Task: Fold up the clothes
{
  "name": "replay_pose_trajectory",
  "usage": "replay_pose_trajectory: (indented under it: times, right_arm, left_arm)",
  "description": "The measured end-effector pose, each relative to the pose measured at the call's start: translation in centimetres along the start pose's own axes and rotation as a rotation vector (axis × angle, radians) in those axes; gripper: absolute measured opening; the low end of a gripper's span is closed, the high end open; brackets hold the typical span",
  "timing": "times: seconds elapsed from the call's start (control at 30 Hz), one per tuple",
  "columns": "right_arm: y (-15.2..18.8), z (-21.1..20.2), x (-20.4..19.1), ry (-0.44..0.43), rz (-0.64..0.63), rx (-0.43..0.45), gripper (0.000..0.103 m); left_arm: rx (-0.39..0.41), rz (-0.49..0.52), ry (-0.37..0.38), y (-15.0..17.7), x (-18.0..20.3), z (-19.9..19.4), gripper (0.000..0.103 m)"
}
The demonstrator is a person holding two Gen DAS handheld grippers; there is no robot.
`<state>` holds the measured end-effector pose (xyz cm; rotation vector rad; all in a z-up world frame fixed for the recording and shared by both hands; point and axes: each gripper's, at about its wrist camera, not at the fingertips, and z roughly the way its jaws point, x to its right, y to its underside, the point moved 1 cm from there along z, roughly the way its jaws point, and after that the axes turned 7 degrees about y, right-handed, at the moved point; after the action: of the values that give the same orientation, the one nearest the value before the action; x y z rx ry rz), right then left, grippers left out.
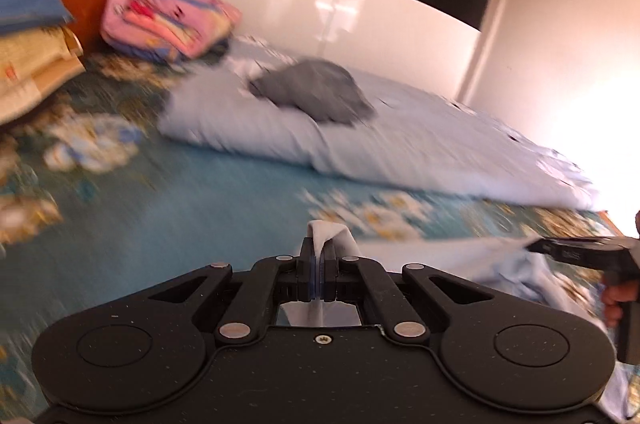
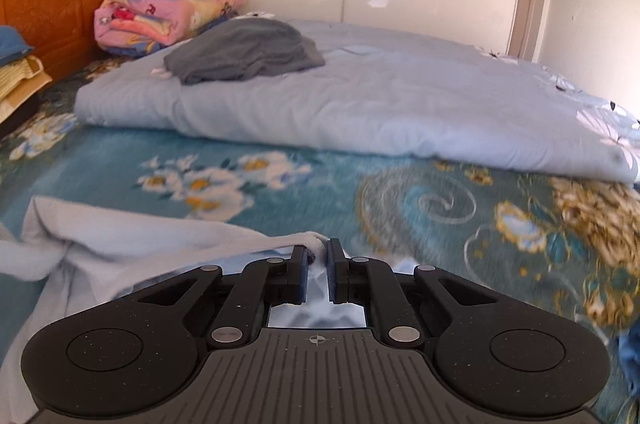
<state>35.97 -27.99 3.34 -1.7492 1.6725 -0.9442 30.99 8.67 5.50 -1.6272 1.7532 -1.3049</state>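
The left gripper (image 1: 319,256) has its fingers (image 1: 306,256) pressed together on a fold of the pale blue garment (image 1: 460,256), which rises just above their tips. The right gripper (image 2: 318,260) clamps a bunched edge of the same garment, its fingers slightly apart around the cloth. The garment trails left of the right fingers across the floral bed cover (image 2: 400,184). Well ahead lie a pale duvet (image 2: 360,96) and a grey garment (image 2: 244,50).

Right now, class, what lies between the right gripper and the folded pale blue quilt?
In the right wrist view, only floral bedspread lies between the right gripper, clamped on the light garment, and the quilt.
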Motion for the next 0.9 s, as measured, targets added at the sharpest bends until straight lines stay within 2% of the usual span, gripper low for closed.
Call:
replay_pose_trajectory:
  times: [0.13, 0.33, 0.43, 0.53, 0.63, 0.7, 0.8, 0.9]
  right_arm:
    - [-2.9, 3.1, -0.1, 0.012, -0.01, -0.002, 0.008]
    - [-5.0, 8.3, 0.1, 0.059, 0.013, -0.028, 0.007]
    - [-4.6, 10.0, 0.4, 0.063, 0.043, -0.065, 0.007]
    - [-4.0, 9.9, 0.6, 0.057, 0.028, -0.074, 0.007]
    - [-3.9, 8.1, 1.1, 0.056, 0.019, -0.065, 0.007]
    - [-3.9, 6.5, 1.5, 0.053, 0.023, -0.056, 0.007]
    - [-3.5, 3.3, 2.2, 0.04, 0.034, -0.039, 0.007]
    - [-1.4, -1.0, 2.4, 0.006, 0.031, -0.037, 0.007]
  left_arm:
    - [0.057, 0.017, -0.115, -3.6, -2.8, 1.1, 0.0]
    - [0.006, -0.007, -0.28, -5.0, -6.8, 4.9, 0.0]
    - [-0.051, -0.031, -0.336, -4.7, -8.2, 6.2, 0.0]
    - [-0.075, -0.038, -0.347, -3.9, -8.7, 6.1, 0.003]
    - [-0.094, -0.053, -0.359, -3.3, -8.8, 5.5, 0.017]
    - [-0.102, -0.065, -0.358, -3.1, -8.4, 4.5, 0.035]
    - [-0.075, -0.012, -0.334, -2.6, -6.5, 1.7, 0.048]
    - [-0.035, 0.064, -0.299, -1.1, -3.6, -1.5, 0.058]
